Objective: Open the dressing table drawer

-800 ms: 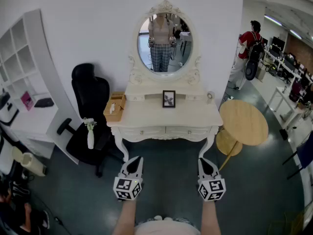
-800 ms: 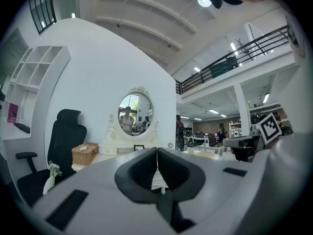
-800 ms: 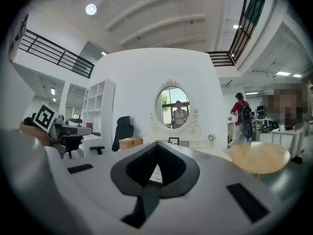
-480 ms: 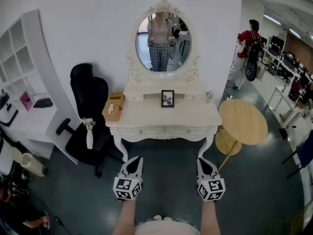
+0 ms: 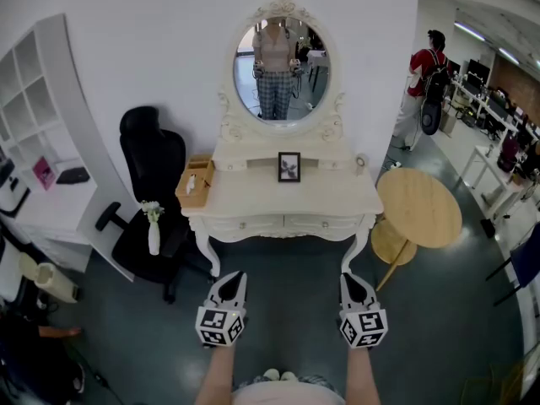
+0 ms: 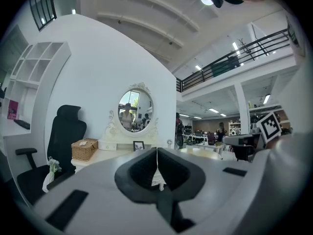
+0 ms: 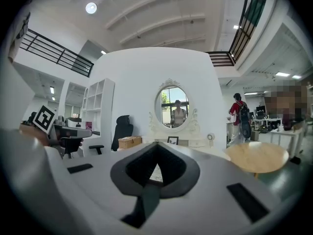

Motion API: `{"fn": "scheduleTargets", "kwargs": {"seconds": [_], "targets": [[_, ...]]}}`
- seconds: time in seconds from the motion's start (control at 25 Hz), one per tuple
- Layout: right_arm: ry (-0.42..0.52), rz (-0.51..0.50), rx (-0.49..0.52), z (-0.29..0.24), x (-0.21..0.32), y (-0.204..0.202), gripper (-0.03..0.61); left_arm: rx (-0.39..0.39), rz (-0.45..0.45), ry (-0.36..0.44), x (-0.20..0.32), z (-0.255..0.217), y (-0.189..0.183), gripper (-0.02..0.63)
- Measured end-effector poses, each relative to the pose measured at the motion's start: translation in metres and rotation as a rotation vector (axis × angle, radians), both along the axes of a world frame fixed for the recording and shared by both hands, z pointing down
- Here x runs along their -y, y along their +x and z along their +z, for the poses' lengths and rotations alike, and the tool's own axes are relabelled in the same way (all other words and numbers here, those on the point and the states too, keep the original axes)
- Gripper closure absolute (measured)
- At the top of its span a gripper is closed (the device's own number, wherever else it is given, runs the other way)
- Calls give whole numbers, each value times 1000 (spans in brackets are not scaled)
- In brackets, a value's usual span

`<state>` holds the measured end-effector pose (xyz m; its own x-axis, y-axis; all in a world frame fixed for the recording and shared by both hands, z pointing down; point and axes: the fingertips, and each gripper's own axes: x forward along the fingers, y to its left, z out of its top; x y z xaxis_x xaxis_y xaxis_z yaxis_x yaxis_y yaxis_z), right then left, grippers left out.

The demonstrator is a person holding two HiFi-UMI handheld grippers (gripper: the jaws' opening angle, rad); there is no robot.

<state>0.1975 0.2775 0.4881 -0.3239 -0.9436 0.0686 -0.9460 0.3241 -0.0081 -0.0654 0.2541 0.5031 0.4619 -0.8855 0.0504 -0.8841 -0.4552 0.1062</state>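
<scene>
Approach is the step in hand, we judge, since neither tool is near the furniture yet. In the head view the dressing table [image 5: 287, 202] stands against the white wall straight ahead. Under its tabletop two shallow drawers sit side by side, the left drawer [image 5: 245, 224] and the right drawer [image 5: 319, 223], both flush and closed. The left tool [image 5: 230, 283] and the right tool [image 5: 355, 282] hover level over the dark floor [image 5: 288, 298], well short of the table's front edge, each roughly in line with one drawer. Both have their jaws pressed together and carry nothing. To do this well we would walk in, lower one tool to drawer height, spread its jaws before it arrives, and close on the pull at the drawer's middle; the pulls are too small here to make out. Then we would draw straight back, level, so the drawer does not bind.

In the left gripper view the jaws meet along a thin seam with nothing between them. The oval mirror [image 6: 135, 110] and a wicker basket [image 6: 84, 149] on the tabletop show beyond them, well apart from the tool; the drawers are hidden behind the tool's own body.

In the right gripper view the jaw tips touch too, empty. The dressing table rises just above them in the distance, with a round wooden table [image 7: 257, 155] on its right to steer clear of.
</scene>
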Motion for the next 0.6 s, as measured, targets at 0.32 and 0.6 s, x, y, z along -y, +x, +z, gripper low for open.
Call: {"fn": "scheduleTargets", "kwargs": {"seconds": [0.32,0.6], "targets": [[-21,-18,4,6,0,-8,563,-23,41,-4,-3,3,0,584],[-23,-20,10,5,2,-8,563,-47,70,12,-1,-1,0,467]]}}
